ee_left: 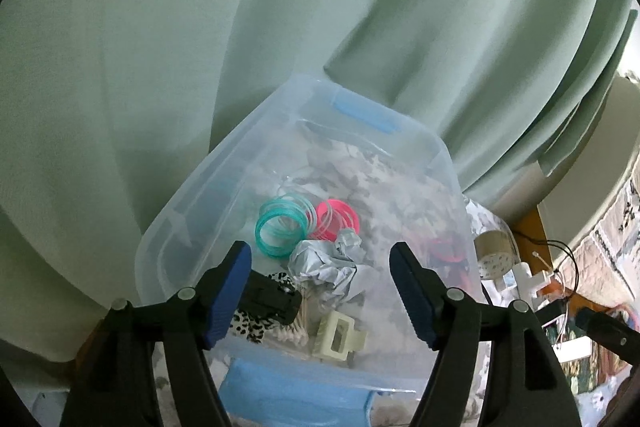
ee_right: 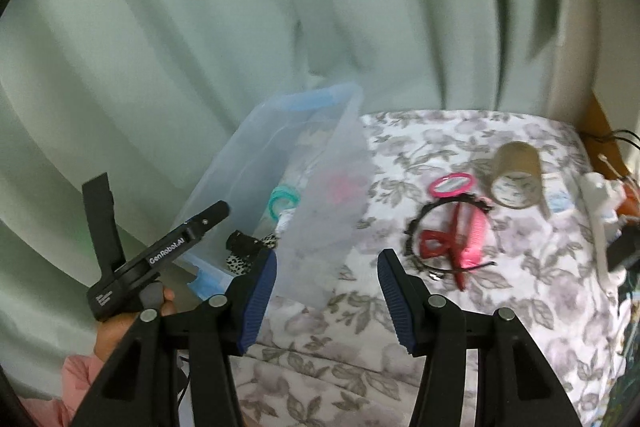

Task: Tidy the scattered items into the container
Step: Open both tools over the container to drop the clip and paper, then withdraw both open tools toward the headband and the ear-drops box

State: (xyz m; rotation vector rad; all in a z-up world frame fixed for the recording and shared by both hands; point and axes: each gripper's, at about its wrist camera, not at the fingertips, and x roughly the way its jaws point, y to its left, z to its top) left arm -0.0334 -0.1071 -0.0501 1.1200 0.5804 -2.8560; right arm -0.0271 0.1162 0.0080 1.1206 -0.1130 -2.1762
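Note:
A clear plastic bin (ee_left: pixel 440 163) with blue handles sits on the floral bedspread (ee_right: pixel 400 327). It holds teal rings (ee_left: pixel 280 229), pink rings (ee_left: pixel 338 219), crumpled silver wrap (ee_left: pixel 324 263), a black clip (ee_left: pixel 268 297), a leopard-print item, cotton swabs and a cream claw clip (ee_left: pixel 340 339). My left gripper (ee_left: pixel 320 291) is open and empty over the bin's near end. My right gripper (ee_right: pixel 327 301) is open and empty over the bedspread beside the bin (ee_right: pixel 320 203). On the bedspread lie a pink mirror (ee_right: pixel 452 185), a black headband (ee_right: pixel 424 227), a red bow clip (ee_right: pixel 434 241) and a pink comb (ee_right: pixel 474 237).
A roll of tape (ee_right: pixel 516 179) stands at the back right of the bedspread. White objects and cables (ee_right: pixel 600 195) lie on a wooden surface at the far right. A pale green curtain (ee_right: pixel 280 7) hangs behind everything. The left gripper's body (ee_right: pixel 160 251) shows left of the bin.

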